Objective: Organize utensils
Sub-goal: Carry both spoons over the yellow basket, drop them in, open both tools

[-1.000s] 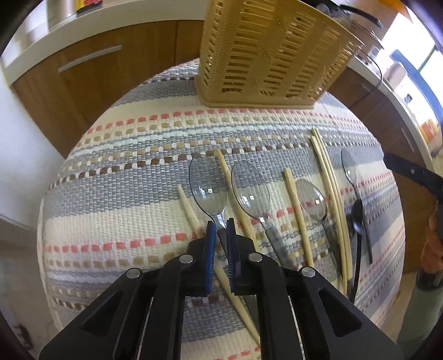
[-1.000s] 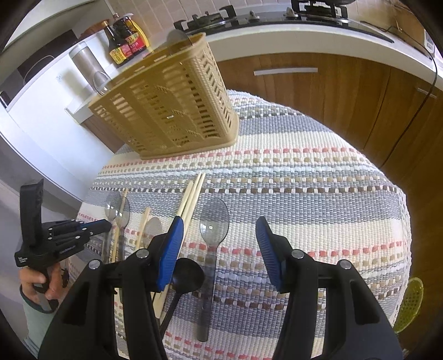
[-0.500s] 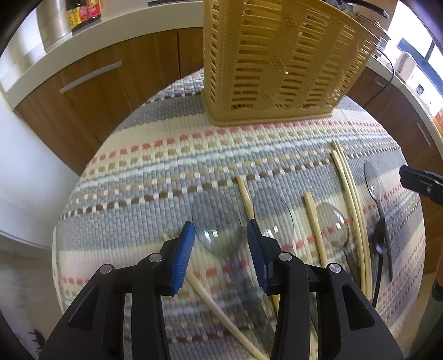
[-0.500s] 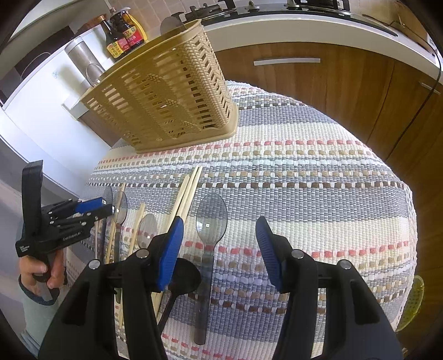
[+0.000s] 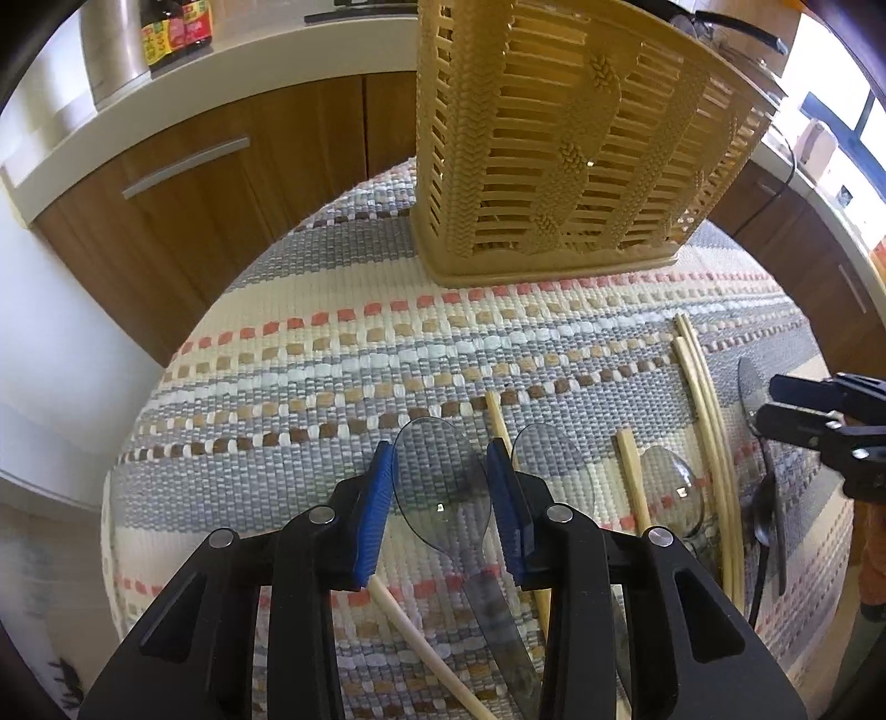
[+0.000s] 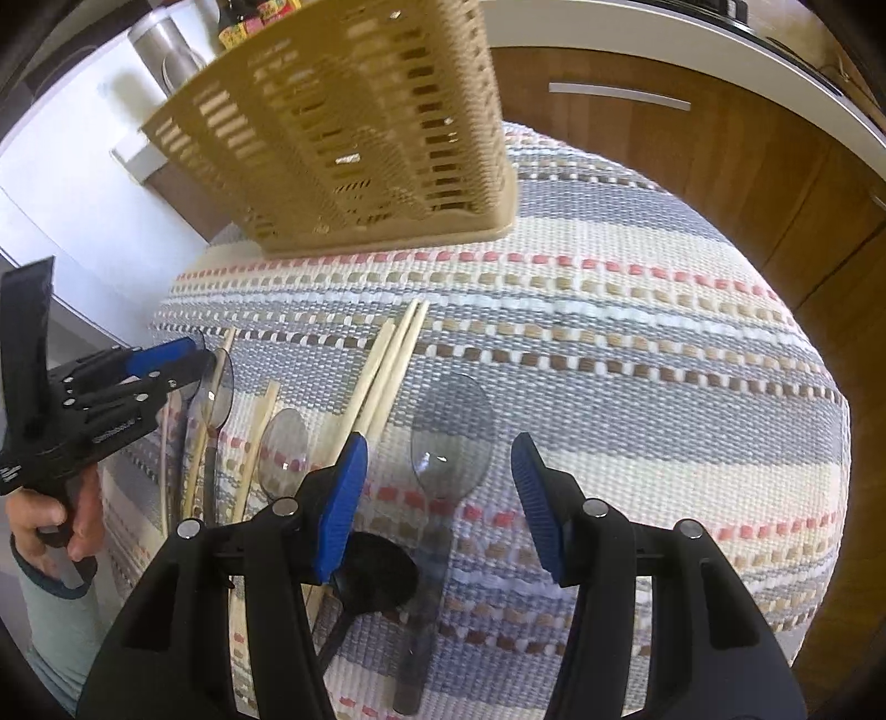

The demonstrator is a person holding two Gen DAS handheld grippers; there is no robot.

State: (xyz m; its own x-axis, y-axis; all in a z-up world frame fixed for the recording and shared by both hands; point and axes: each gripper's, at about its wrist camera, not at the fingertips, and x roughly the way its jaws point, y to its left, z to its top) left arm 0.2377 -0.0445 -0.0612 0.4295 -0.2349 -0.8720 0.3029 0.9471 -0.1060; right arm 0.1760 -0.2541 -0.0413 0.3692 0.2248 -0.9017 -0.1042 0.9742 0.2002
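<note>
Clear grey plastic spoons and pale wooden chopsticks lie in a row on a striped woven mat (image 5: 343, 354). My left gripper (image 5: 443, 498) is open, its blue pads on either side of the leftmost spoon's bowl (image 5: 440, 493). A second spoon (image 5: 554, 465) and a smaller one (image 5: 673, 498) lie to its right. My right gripper (image 6: 437, 498) is open above another clear spoon (image 6: 451, 443), with a black spoon (image 6: 374, 576) by its left finger. A pair of chopsticks (image 6: 382, 371) lies left of it. The tan slotted utensil basket (image 5: 581, 138) stands at the far side.
Wooden cabinets (image 5: 221, 166) and a white counter with sauce bottles (image 5: 177, 27) lie beyond the mat. The right gripper shows at the right edge of the left wrist view (image 5: 819, 421). The left gripper and hand show at the left of the right wrist view (image 6: 99, 399).
My left gripper has opened from shut and moved forward along the spoon to its bowl. My right gripper has moved forward and lower over its spoon, staying open.
</note>
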